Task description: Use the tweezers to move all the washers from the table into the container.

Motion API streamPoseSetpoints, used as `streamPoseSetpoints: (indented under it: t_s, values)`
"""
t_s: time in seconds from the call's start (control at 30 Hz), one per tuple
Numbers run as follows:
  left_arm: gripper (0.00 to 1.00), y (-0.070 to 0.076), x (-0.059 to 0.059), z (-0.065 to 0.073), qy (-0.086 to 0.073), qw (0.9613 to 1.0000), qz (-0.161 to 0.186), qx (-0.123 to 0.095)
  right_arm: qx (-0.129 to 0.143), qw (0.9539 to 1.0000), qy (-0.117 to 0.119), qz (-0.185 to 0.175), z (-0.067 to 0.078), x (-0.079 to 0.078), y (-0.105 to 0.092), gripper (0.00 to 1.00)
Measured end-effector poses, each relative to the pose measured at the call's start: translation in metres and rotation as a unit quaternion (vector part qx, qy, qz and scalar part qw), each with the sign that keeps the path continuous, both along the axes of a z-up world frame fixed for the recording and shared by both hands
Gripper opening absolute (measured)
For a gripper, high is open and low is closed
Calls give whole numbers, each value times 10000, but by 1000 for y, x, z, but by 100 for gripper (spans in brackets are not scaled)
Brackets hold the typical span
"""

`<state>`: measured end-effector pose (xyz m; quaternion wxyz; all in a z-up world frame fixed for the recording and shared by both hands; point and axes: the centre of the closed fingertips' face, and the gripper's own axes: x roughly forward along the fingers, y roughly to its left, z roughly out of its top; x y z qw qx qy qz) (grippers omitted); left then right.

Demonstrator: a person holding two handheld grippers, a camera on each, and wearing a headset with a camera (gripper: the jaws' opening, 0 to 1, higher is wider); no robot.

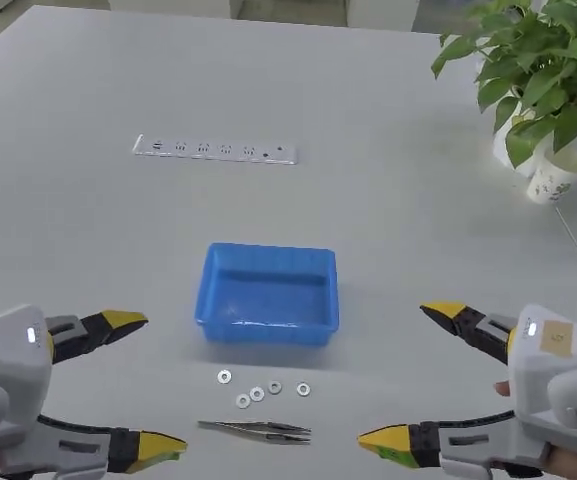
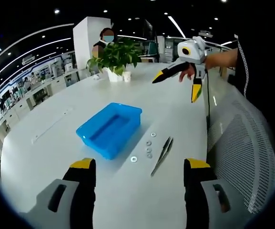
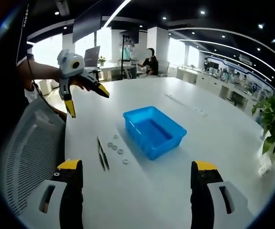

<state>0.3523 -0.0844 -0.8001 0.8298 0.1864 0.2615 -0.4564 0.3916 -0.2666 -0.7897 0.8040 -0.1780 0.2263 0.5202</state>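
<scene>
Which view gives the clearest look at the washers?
Head view: all five washers lie in plain sight between the tweezers and the blue container. Both gripper views show them smaller, beside the tweezers.

The plant at the far right is cut off by the top and right edges. The bodies of the left gripper and right gripper run past the near corners. Print on the cup is too small to read.
</scene>
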Motion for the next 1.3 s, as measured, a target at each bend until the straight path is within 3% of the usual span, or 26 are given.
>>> streamPoseSetpoints:
  t_s: [0.3, 0.43, 0.7, 0.93, 1.3]
  values:
    - [54, -11, -10, -17, 166, 9975, -584, 365, -265, 9990, 12, 367, -10, -5, 9, 87]
    - [50, -11, -13, -25, 245, 9956, -768, 477, -372, 9977, 5, 567, -14, -10, 13, 82]
    - [32, -14, -15, -43, 347, 9887, -1137, 911, -678, 9923, 9, 1032, -29, -21, 25, 70]
    - [25, -15, -11, -64, 488, 9790, -1500, 1290, -849, 9870, -35, 1367, -38, -28, 37, 57]
    - [16, -24, -6, -81, 622, 9688, -1832, 1552, -1020, 9797, -17, 1725, -53, -38, 54, 46]
